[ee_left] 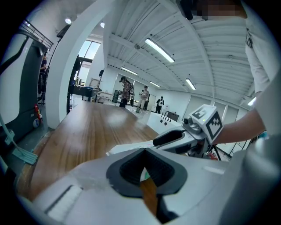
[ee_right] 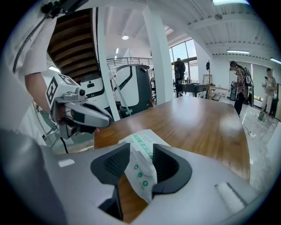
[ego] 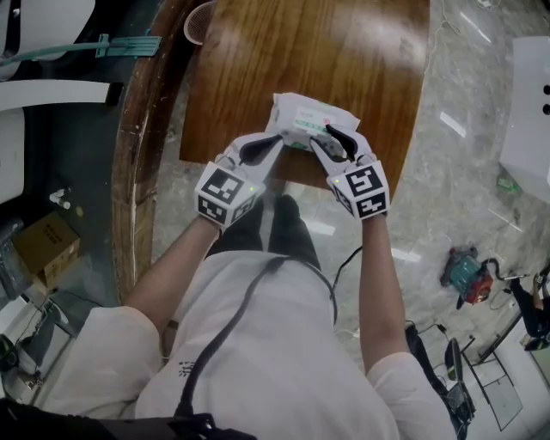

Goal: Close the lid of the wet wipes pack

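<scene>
Wet wipes pack (ego: 311,116): white film with green print; lies just above centre of the head view, at the near edge of a wooden table (ego: 344,51), between the two tools. Lid: too small to make out. Left gripper (ego: 275,140): enters from lower left, marker cube toward the person; meets the pack's near left corner; jaws drawn together, dark pads touching at the tips in its own view, with a sliver of white-and-green film and brown tabletop visible through the gap beneath; impossible to tell whether any film sits pinched there. Right gripper (ego: 327,140): enters from lower right; jaws apart and clamped on the pack's crumpled near end, film filling the space between both pads at lower centre of its own view. Pale cup (ego: 197,21): upper left, by the table's left edge. Cardboard box (ego: 45,245): lower left, on the floor. Teal and red power tool (ego: 467,277): right, on the floor. Several people standing far back in both gripper views.
</scene>
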Tool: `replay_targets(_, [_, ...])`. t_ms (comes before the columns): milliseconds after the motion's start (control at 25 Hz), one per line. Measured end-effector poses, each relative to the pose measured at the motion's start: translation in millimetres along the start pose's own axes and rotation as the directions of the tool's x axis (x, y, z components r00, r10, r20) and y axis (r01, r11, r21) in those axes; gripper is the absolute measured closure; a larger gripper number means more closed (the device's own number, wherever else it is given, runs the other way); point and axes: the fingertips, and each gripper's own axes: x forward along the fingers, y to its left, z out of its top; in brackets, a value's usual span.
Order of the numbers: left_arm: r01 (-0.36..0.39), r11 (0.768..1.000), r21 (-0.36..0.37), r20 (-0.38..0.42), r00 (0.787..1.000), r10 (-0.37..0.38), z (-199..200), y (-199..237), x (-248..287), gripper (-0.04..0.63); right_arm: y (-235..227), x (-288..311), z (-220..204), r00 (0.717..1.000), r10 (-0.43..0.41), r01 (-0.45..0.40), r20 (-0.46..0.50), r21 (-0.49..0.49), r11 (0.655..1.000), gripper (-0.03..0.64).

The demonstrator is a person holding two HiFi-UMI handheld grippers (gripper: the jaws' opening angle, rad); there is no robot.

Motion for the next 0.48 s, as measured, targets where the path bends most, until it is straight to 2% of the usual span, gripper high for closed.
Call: replay_targets(480, [-0.012, 1.0, -0.001, -0.002, 1.0, 0.012, -6.2, 3.5, -10.6, 0.594, 10.1, 10.6, -2.8, 0.999, 0.018, -0.018, -0.034, -0.012, 1.0, 0.443])
